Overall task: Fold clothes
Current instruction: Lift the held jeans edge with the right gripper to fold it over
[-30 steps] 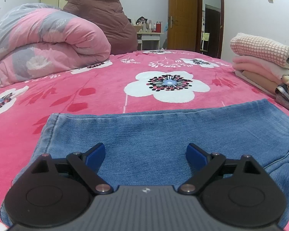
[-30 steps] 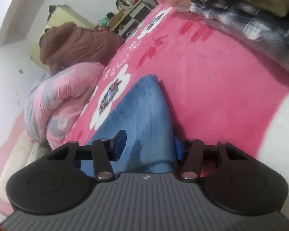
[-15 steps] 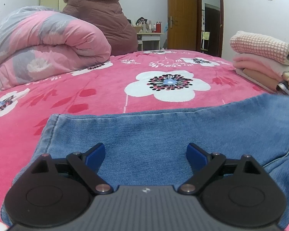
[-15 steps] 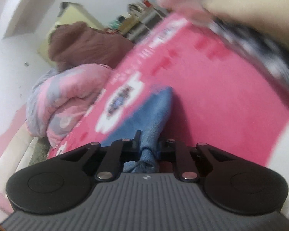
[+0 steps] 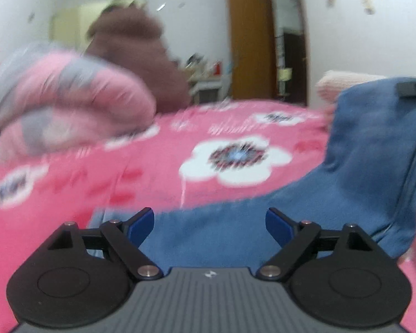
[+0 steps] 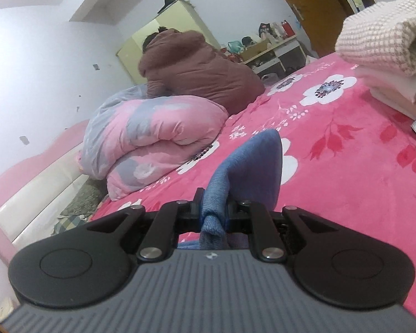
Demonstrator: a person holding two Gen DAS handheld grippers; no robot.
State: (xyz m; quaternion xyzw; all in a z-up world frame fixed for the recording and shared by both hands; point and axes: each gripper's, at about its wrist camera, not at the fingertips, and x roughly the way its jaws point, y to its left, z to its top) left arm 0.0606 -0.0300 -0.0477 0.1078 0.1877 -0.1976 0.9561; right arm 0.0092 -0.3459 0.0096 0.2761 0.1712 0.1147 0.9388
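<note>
A pair of blue jeans (image 5: 263,230) lies on the pink flowered bed (image 5: 69,199). My left gripper (image 5: 209,223) is open, low over the near part of the jeans, holding nothing. My right gripper (image 6: 215,208) is shut on a bunched edge of the jeans (image 6: 249,161) and holds it lifted off the bed. In the left wrist view that lifted end stands up at the right (image 5: 374,144), with the right gripper's tip (image 5: 410,87) at its top. The left wrist view is blurred.
A rolled pink and grey quilt (image 6: 158,130) lies at the bed's left. A person in a brown coat (image 6: 197,69) sits at the far side. A stack of folded clothes (image 6: 388,44) stands at the right. A wooden door (image 5: 249,50) is behind.
My right gripper closed on the jeans' edge and lifted it up off the bed. My left gripper stayed open over the jeans and shifted, blurring its view.
</note>
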